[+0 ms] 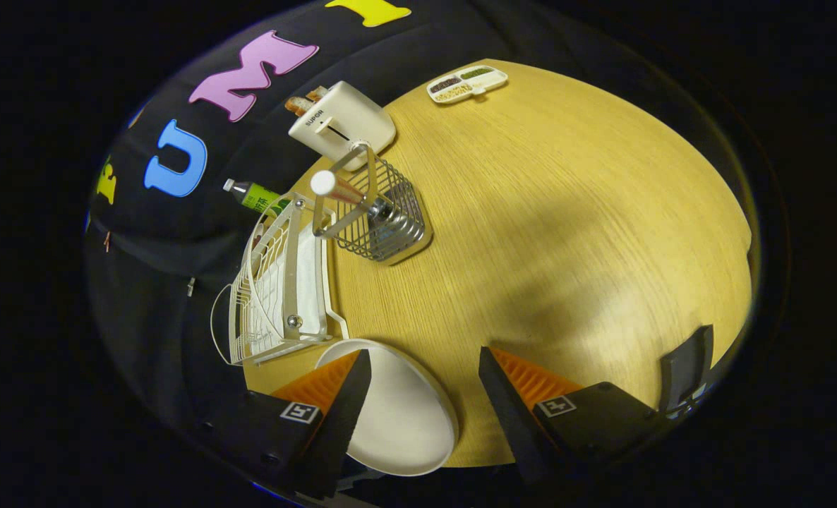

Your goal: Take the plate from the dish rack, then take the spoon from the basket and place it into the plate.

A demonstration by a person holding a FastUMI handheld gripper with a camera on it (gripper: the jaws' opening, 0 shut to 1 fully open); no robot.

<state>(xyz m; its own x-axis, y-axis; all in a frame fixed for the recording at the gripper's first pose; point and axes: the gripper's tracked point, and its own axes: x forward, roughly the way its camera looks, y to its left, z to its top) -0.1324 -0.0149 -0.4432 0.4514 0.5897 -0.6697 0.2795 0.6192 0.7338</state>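
A round, light wood surface (567, 233) sits in a dark booth with black cloth behind it. The wood is bare in the middle and on the far side, so there is lots of room to move.

The jaws (425, 402) are spread wide apart and pinch nothing. The white plate (404, 416) lies flat on the surface down between them, close to the left finger, which hides part of its rim. It looks like the plate is already out of the rack (277, 289) and set down, so I think the spoon is the next job.

The spoon (351, 194) stands in the wire basket (387, 215), which is well ahead of the jaws and off to the left. Its long handle leans up and away from the basket toward the rack, with a round white end at the top (the bowl end is down inside the wires and hard to see). To get it, the jaws will likely need to go forward and left, then close across the handle, not along it.

The white rack is just beside the basket, and also just beyond the plate. A toaster (341, 123) stands behind the basket, and a green bottle (253, 195) lies near the rack. A small tray (466, 83) sits far across the surface.
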